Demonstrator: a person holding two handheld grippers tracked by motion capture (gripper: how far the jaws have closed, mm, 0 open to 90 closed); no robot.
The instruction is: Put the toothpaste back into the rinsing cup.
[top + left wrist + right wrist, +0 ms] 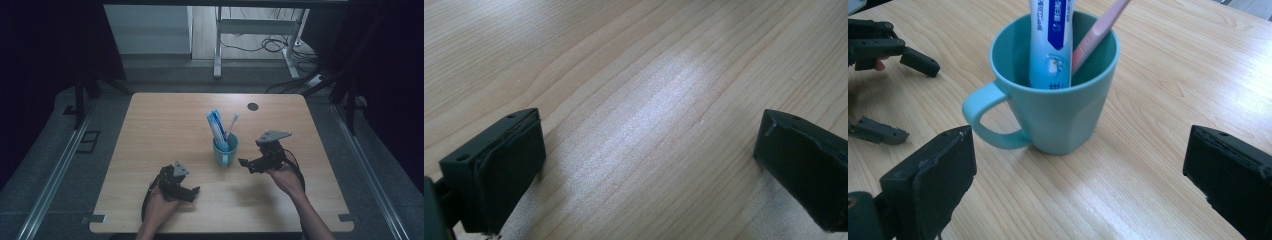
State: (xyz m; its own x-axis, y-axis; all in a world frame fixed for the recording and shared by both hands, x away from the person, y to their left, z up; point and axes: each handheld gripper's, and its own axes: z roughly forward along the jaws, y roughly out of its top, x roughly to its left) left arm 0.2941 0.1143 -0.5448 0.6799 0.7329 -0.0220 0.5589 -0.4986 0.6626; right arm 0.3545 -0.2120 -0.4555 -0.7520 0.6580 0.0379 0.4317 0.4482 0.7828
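Our right gripper (246,163) hangs just above the wooden table (165,125), its jaws spread wide with nothing between them, pointing toward the mug. In the right gripper view the two black jaws stand at the bottom corners, and the teal mug (1058,95) sits on the table a little way beyond them, not touching either one. Its handle (985,120) turns toward the left of that view. Inside the mug stand a blue-and-white toothpaste tube (1052,42), nearly upright, and a pink toothbrush (1095,35) leaning toward the rim on the right.

Our left gripper (191,192) sits low near the front edge of the table, held in our left hand (162,202). Its jaws are also wide apart and empty; in the left gripper view we see bare wood grain between them. From the right gripper view the left gripper (893,90) shows beyond the mug's handle, apart from it.

In the high view the mug stands near the middle of the table, between our two grippers and closer to the right one. A small dark round spot (253,106) lies near the table's far edge, well apart from the mug.
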